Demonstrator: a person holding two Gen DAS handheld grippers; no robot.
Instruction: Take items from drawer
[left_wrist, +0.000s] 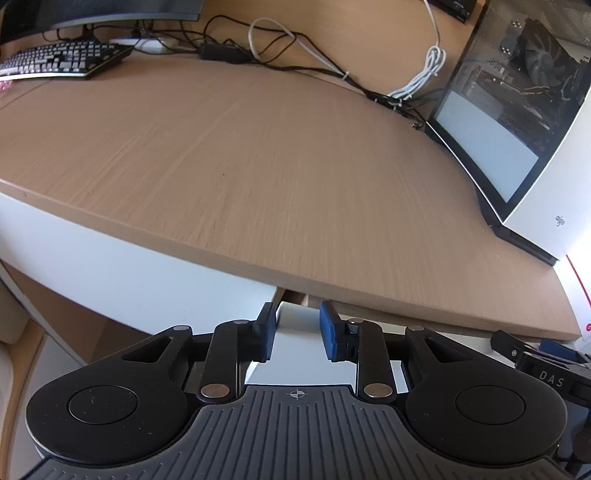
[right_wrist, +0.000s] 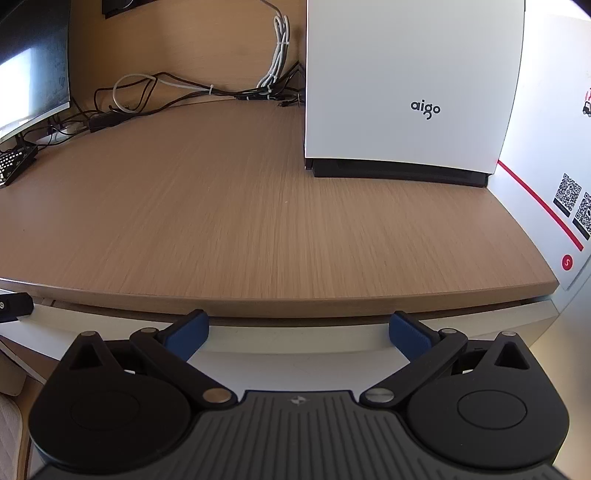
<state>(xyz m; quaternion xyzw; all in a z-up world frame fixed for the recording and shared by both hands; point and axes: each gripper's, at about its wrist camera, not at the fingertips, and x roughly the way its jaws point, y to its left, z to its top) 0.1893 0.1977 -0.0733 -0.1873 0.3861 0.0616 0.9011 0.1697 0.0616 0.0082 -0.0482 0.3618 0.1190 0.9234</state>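
A white drawer front (right_wrist: 295, 369) sits just under the front edge of the wooden desk top (right_wrist: 240, 221), with only a thin dark gap along its top. Nothing inside the drawer is visible. My right gripper (right_wrist: 299, 332) faces the middle of the drawer front, its blue pads (right_wrist: 188, 334) spread wide and empty. My left gripper (left_wrist: 297, 328) is at the left corner of the drawer front (left_wrist: 295, 358), its pads a narrow gap apart with white panel showing between them. The left gripper's tip (right_wrist: 14, 304) shows at the right wrist view's left edge.
A white aigo computer case (right_wrist: 399, 92) stands at the back right of the desk, next to a white wall panel with QR codes (right_wrist: 546, 184). Cables (left_wrist: 295, 55) run along the back. A keyboard (left_wrist: 62, 61) and a monitor (right_wrist: 33, 66) are at the far left.
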